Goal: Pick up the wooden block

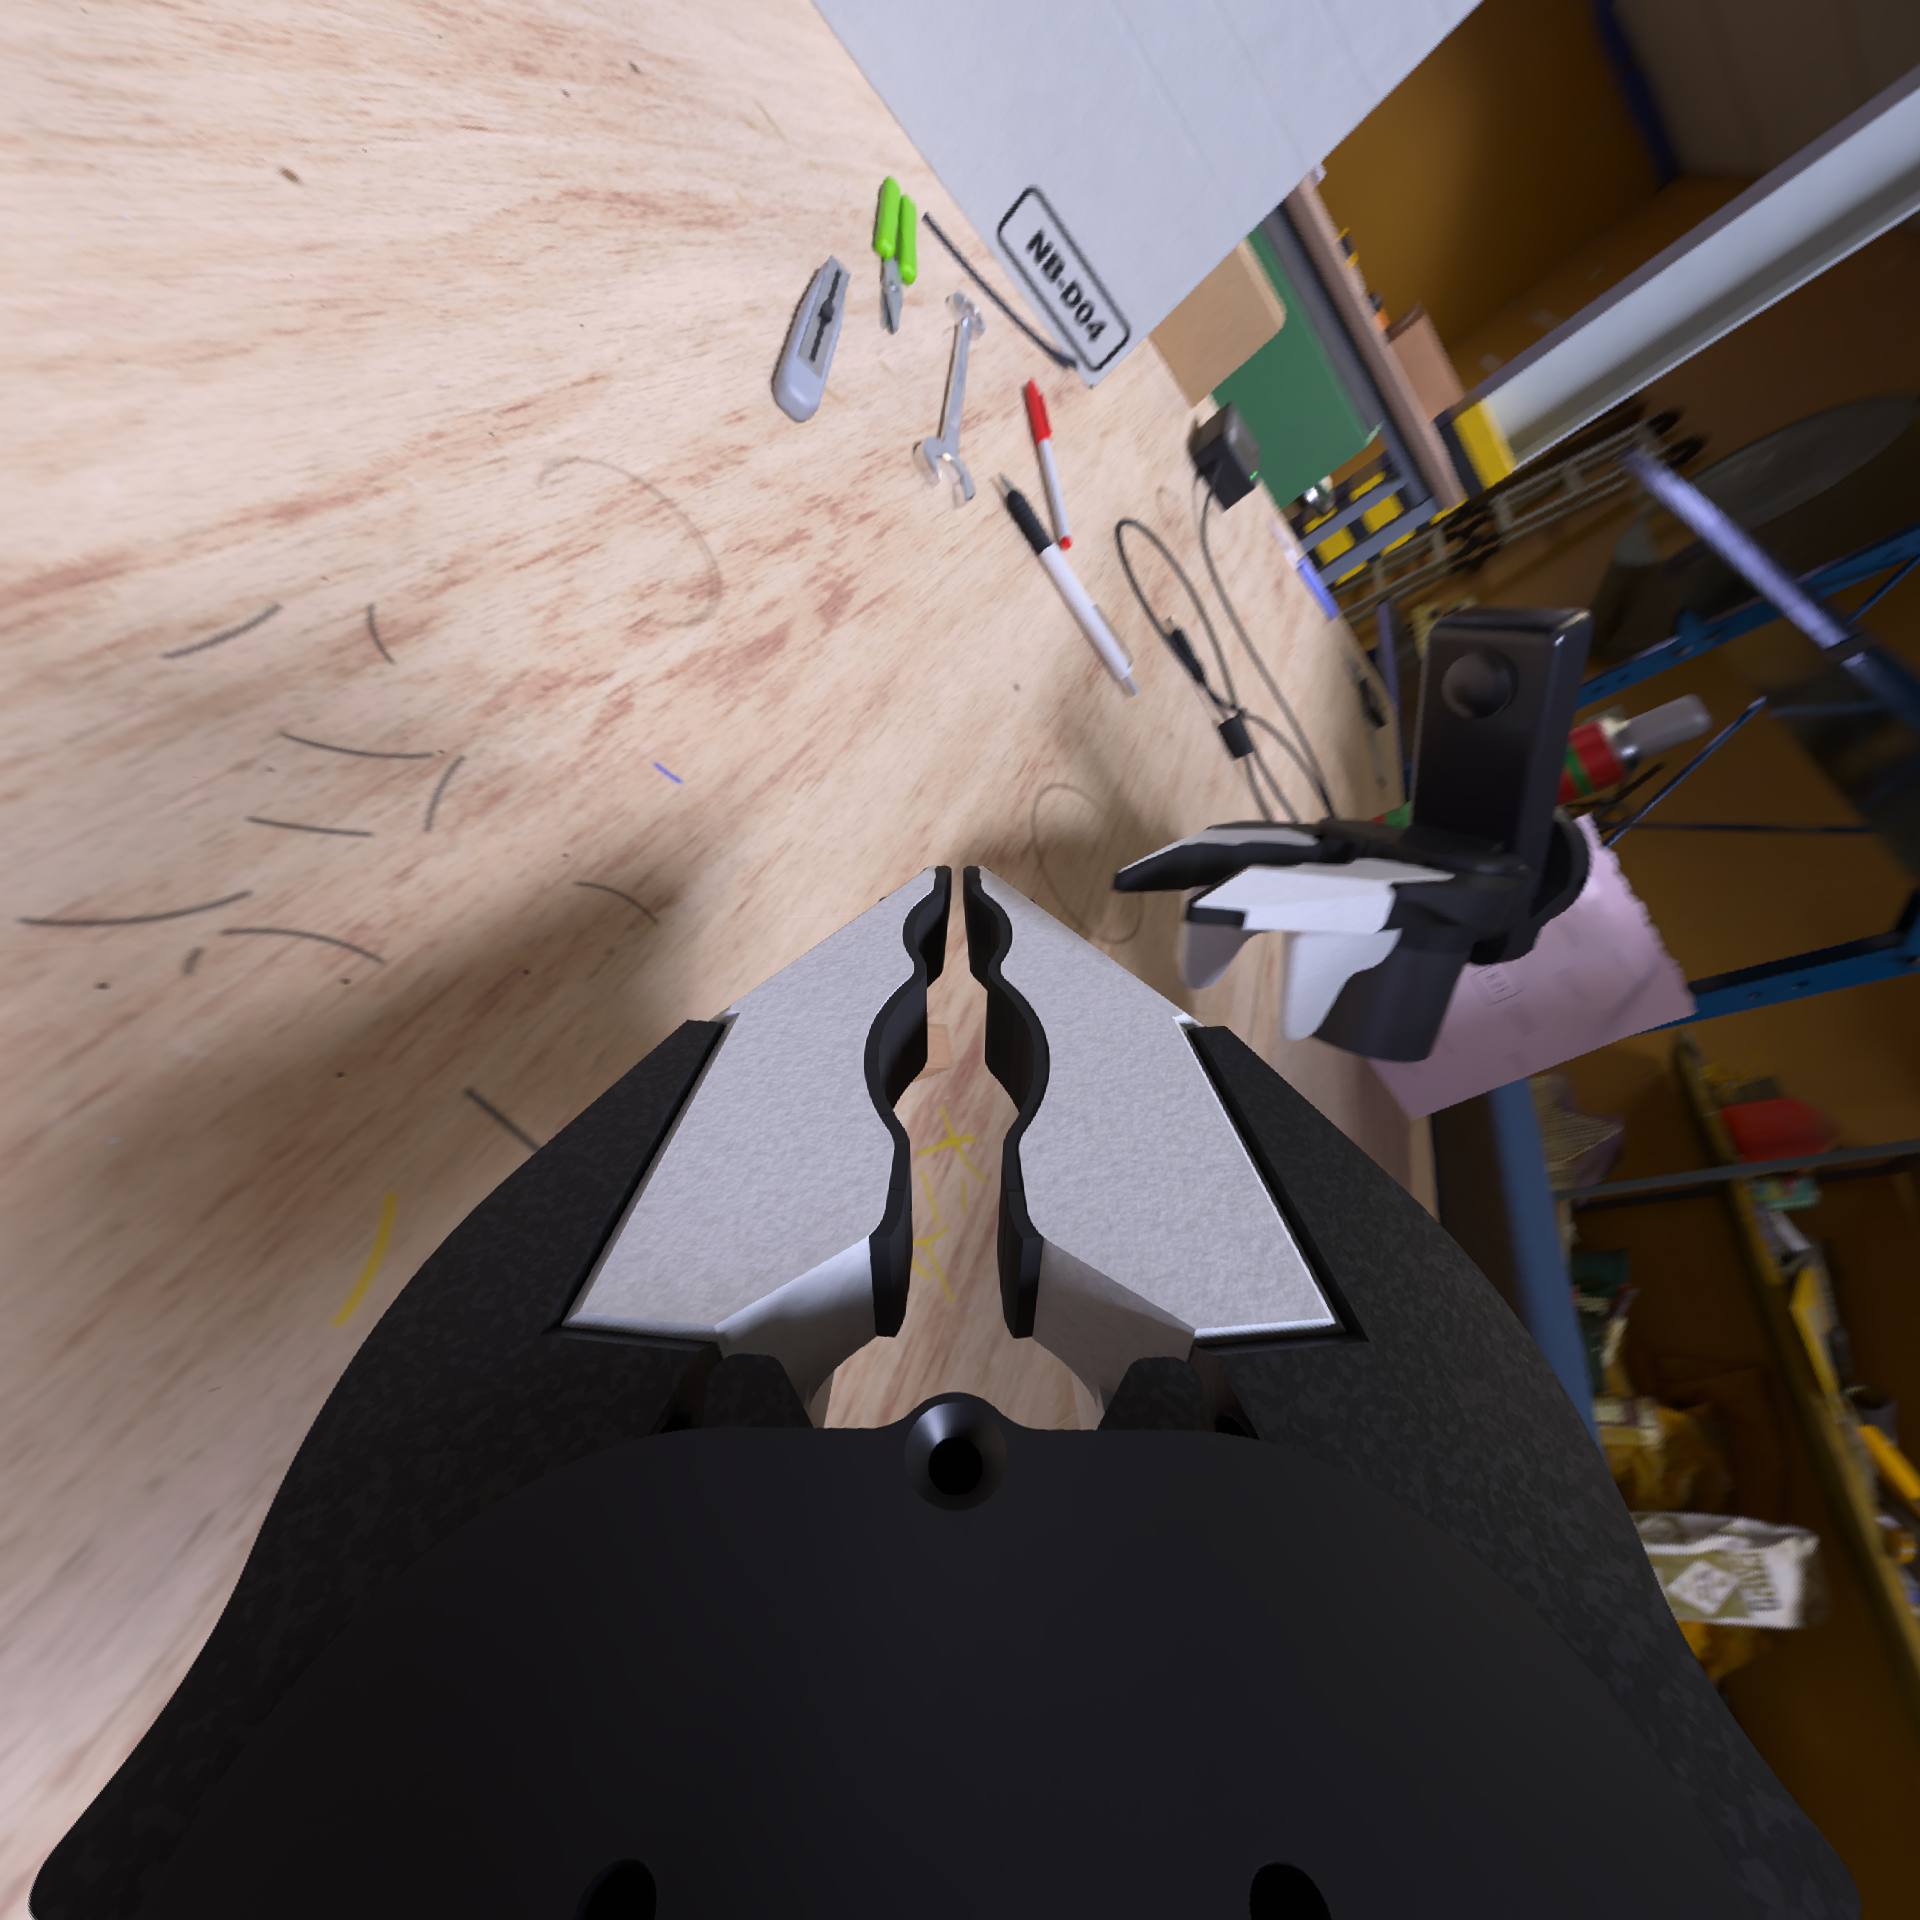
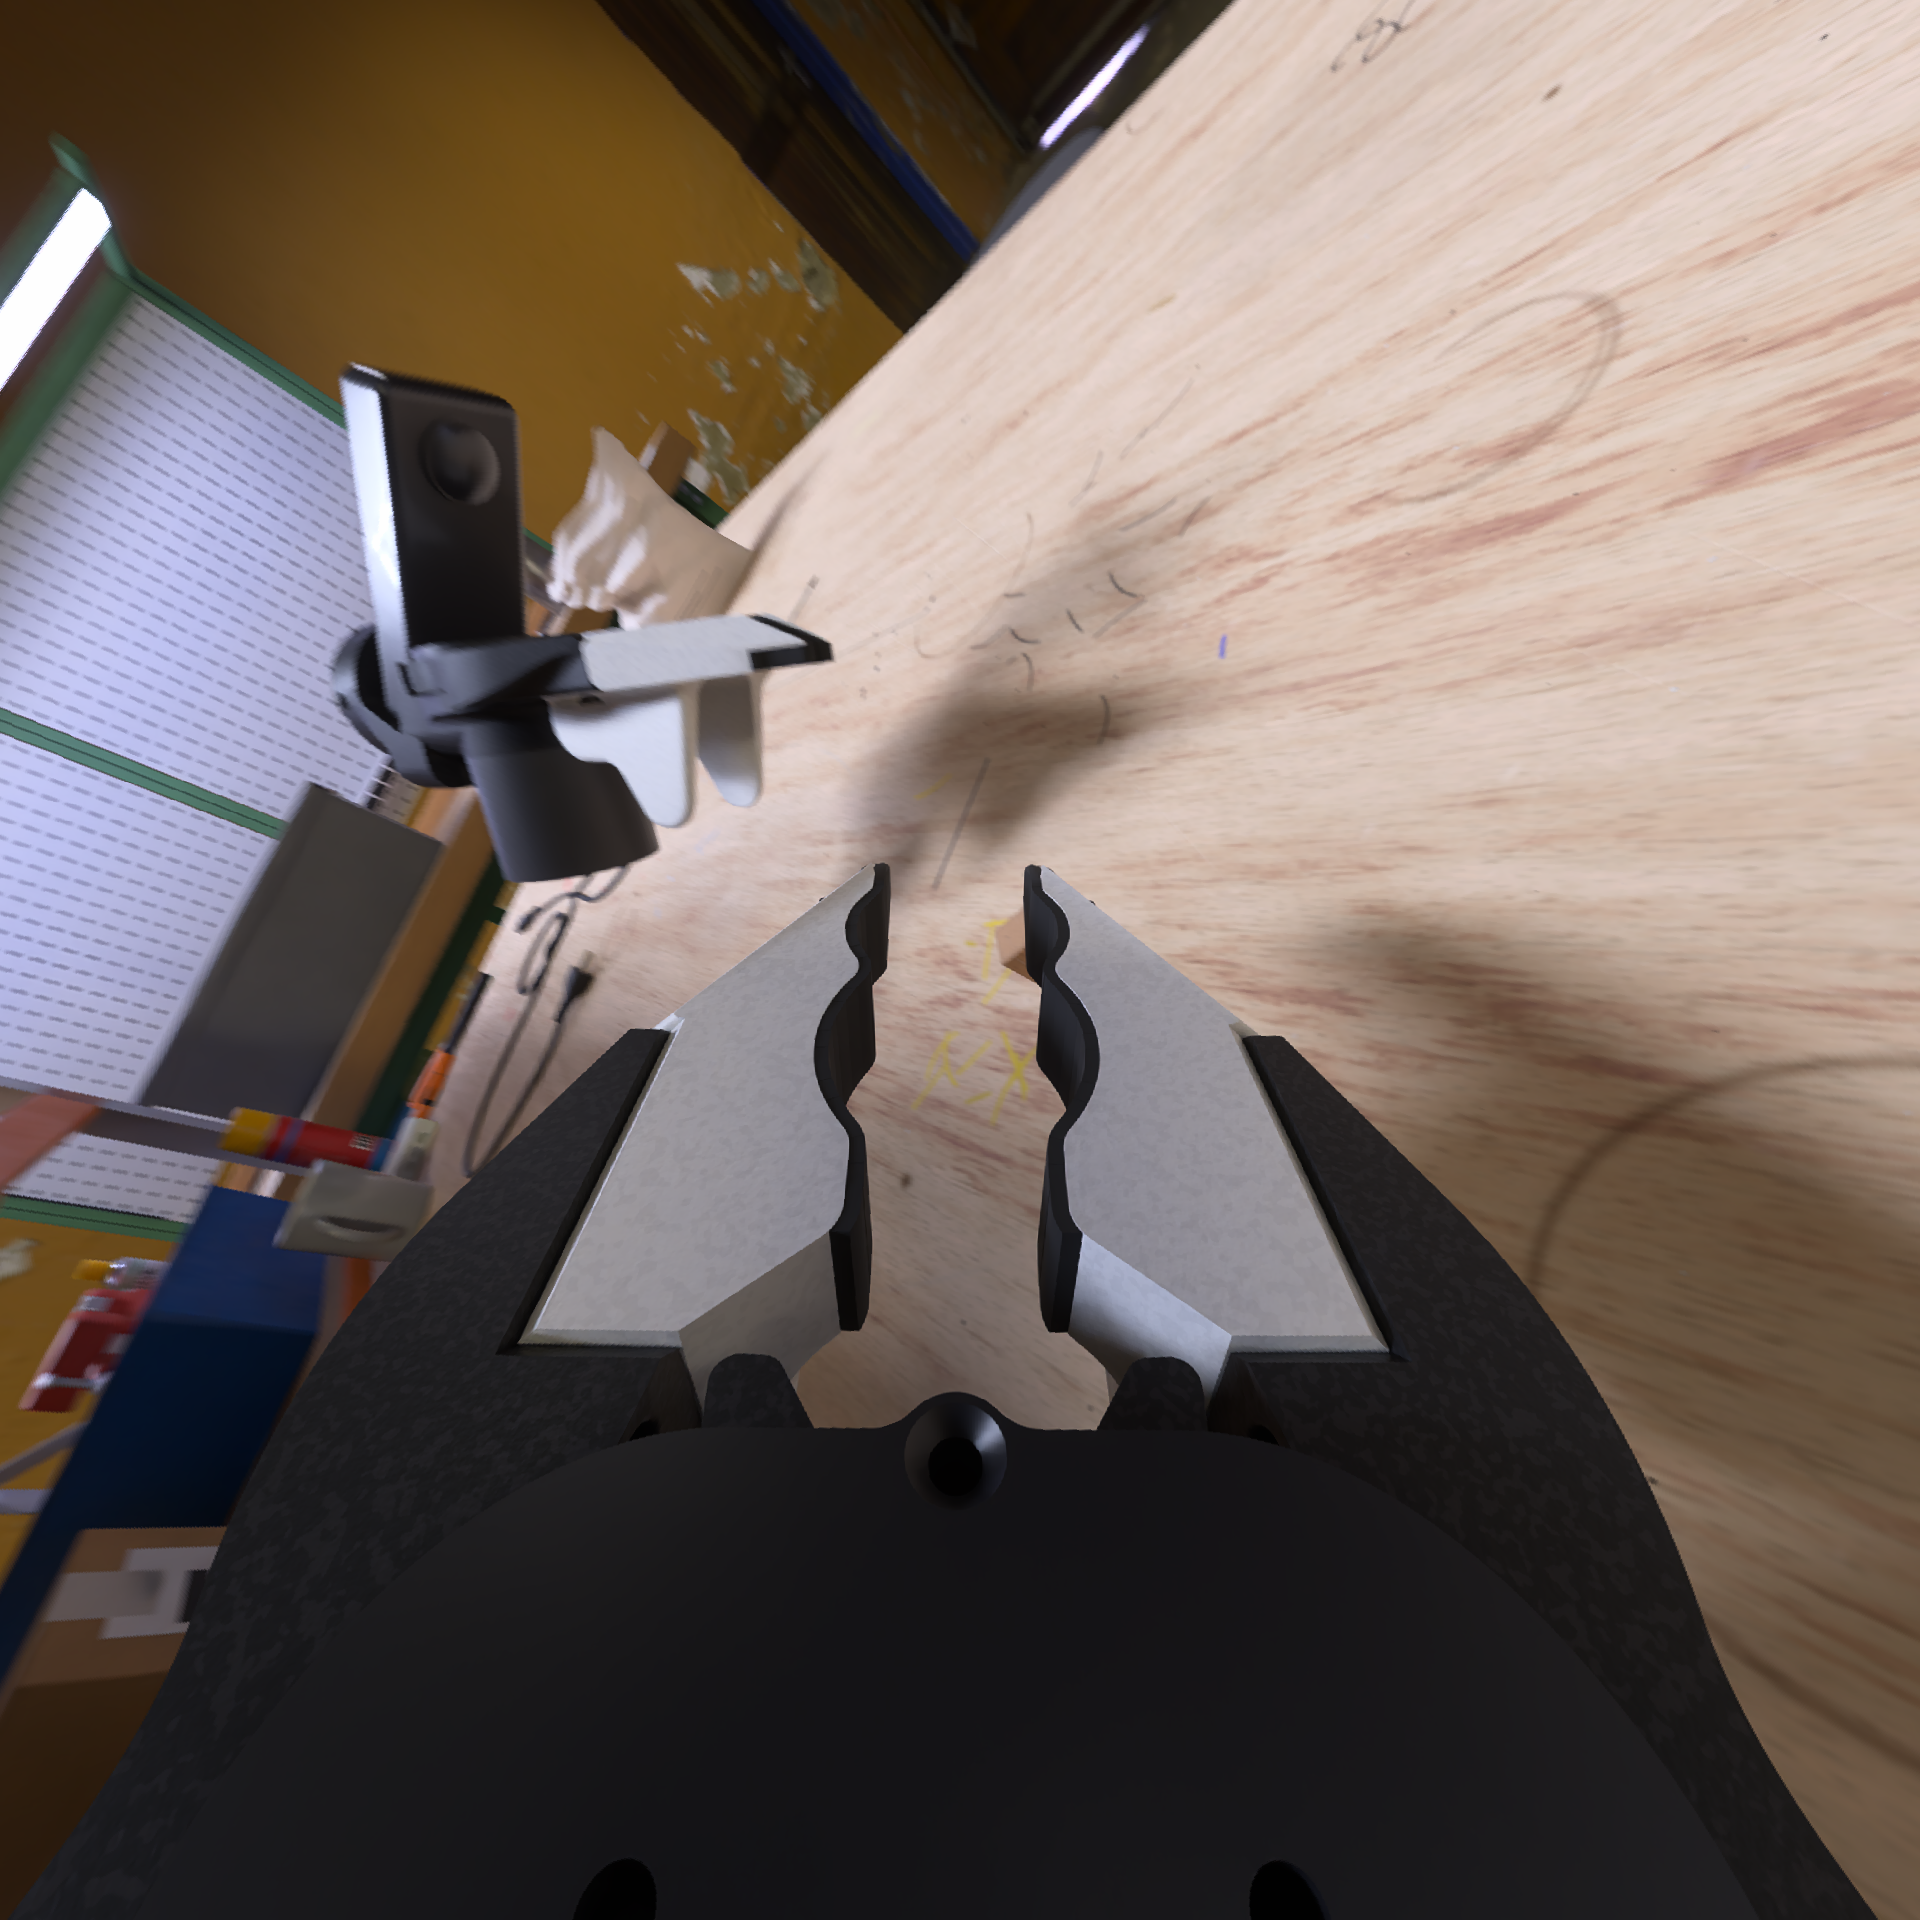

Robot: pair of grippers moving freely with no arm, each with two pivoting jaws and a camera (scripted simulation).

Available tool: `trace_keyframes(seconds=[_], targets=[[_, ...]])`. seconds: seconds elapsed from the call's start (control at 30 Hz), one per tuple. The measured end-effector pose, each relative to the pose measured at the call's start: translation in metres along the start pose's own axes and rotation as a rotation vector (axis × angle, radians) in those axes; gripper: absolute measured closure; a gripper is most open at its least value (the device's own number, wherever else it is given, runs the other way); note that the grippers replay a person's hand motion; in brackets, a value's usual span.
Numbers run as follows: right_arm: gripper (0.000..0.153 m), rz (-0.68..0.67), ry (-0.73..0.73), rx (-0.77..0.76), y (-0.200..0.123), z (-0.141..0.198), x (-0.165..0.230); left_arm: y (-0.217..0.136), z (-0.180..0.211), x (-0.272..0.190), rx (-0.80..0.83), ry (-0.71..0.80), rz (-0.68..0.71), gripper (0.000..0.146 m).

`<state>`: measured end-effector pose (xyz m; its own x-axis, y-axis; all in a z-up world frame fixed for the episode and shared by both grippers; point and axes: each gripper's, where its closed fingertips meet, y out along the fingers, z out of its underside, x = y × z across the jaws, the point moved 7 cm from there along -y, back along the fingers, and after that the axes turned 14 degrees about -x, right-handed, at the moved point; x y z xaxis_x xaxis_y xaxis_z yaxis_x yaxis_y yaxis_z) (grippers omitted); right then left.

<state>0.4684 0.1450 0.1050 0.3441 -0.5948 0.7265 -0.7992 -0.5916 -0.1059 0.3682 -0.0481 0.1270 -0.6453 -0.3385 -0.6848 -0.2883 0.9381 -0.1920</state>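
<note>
The left gripper (image 1: 957, 878) hangs above the pale scuffed plywood tabletop (image 1: 312, 416), jaws nearly touching, nothing between them. The small light wooden block (image 1: 940, 1049) lies on the tabletop below, seen through the gap between the fingers, next to yellow scribble marks (image 1: 940, 1195). The right gripper (image 2: 957, 883) is partly open and empty; the block (image 2: 1013, 940) sits on the table just inside its right finger tip, partly hidden. Far off on the table lie a grey utility knife (image 1: 814, 343), green-handled pliers (image 1: 894, 244), a silver wrench (image 1: 951, 405), a red marker (image 1: 1044, 457) and black cables (image 1: 1195, 644).
</note>
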Motion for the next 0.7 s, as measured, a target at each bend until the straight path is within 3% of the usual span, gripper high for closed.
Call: trace_keyframes(seconds=[0.07,0.23,0.4,0.57,0.7], targets=[[0.125,0.037,-0.057,0.032,0.002,0.004,-0.003,0.001,0.002,-0.003,-0.014,-0.030,0.015,0.144],[0.122,0.057,-0.157,0.115,0.008,0.015,-0.002,0.003,0.011,-0.016,0.044,0.132,-0.068,0.144],[0.121,0.070,-0.305,0.199,0.013,0.025,0.004,0.001,0.011,-0.015,0.029,0.053,-0.032,0.144],[0.121,0.011,-0.224,0.179,0.015,0.027,0.009,0.001,0.009,-0.012,0.061,0.107,-0.027,0.143],[0.121,0.043,-0.262,0.189,0.013,0.026,0.006,0.005,0.010,-0.014,0.069,0.109,-0.013,0.144]])
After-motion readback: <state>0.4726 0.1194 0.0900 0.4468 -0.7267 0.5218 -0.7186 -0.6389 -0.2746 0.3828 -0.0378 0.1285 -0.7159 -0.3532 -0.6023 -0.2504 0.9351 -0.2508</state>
